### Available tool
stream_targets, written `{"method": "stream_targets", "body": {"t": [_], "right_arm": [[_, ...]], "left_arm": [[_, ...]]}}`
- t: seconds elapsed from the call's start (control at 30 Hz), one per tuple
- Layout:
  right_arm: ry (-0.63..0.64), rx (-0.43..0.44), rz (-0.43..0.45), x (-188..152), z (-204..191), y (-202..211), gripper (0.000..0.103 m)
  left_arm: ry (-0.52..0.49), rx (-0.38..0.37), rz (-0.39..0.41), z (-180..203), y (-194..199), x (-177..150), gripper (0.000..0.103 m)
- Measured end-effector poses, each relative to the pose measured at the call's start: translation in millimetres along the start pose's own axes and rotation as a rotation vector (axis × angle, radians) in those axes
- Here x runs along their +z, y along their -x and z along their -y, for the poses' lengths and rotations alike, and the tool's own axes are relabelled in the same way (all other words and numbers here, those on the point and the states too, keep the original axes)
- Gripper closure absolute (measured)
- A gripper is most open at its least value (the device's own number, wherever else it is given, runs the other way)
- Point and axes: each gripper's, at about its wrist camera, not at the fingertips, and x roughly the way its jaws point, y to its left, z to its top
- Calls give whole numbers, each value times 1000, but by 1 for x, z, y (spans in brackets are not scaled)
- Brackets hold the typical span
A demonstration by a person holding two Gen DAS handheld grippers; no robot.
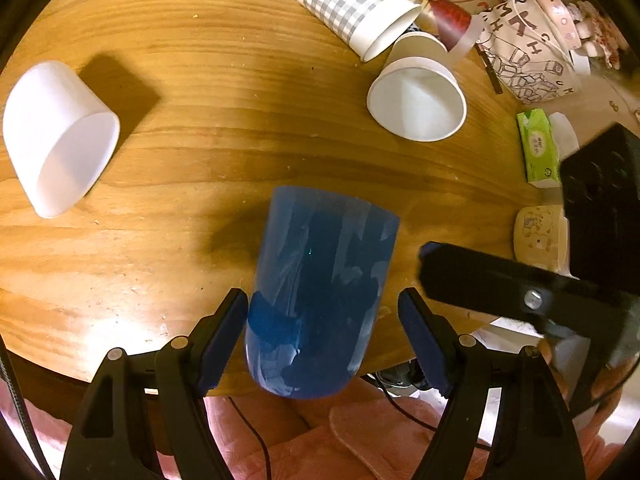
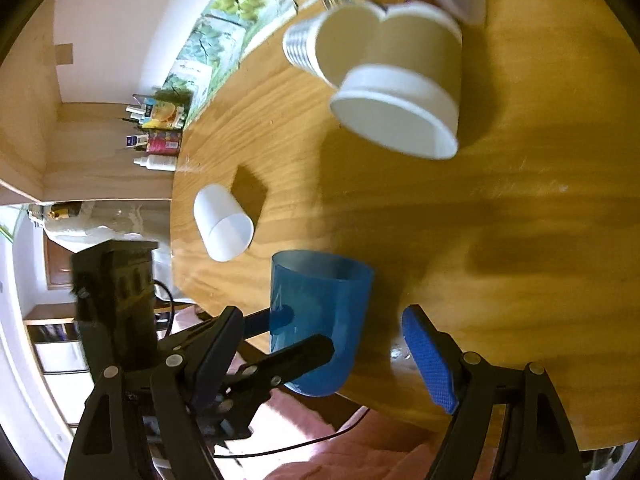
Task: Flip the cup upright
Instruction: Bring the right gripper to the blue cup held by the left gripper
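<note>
A translucent blue cup (image 1: 320, 296) lies at the near edge of the round wooden table (image 1: 224, 128), its rounded base over the edge toward me and its mouth facing away. My left gripper (image 1: 324, 340) is open with its jaws on either side of the cup's base; the left pad looks to touch it, the right pad stands apart. In the right wrist view the same cup (image 2: 320, 320) sits between the open right gripper (image 2: 320, 352) jaws, with the left gripper's fingers (image 2: 304, 356) crossing in front. Neither gripper is closed on it.
A white cup (image 1: 60, 136) lies on its side at the left. A checked paper cup (image 1: 356, 8), a white paper cup (image 1: 416, 96) and a red cup (image 1: 452, 20) lie at the back right. A patterned bag (image 1: 528, 60) and green tissue pack (image 1: 538, 148) sit beyond.
</note>
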Motion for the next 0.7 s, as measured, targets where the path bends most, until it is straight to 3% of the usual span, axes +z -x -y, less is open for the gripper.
{"method": "stream_targets", "body": {"t": [0.43, 0.7], "right_arm": [[-17, 12, -68, 8, -9, -27, 21], [12, -38, -62, 9, -23, -39, 21]], "left_arm": [[-28, 40, 102, -14, 25, -22, 22], [-58, 56, 249, -33, 57, -46, 22]]}}
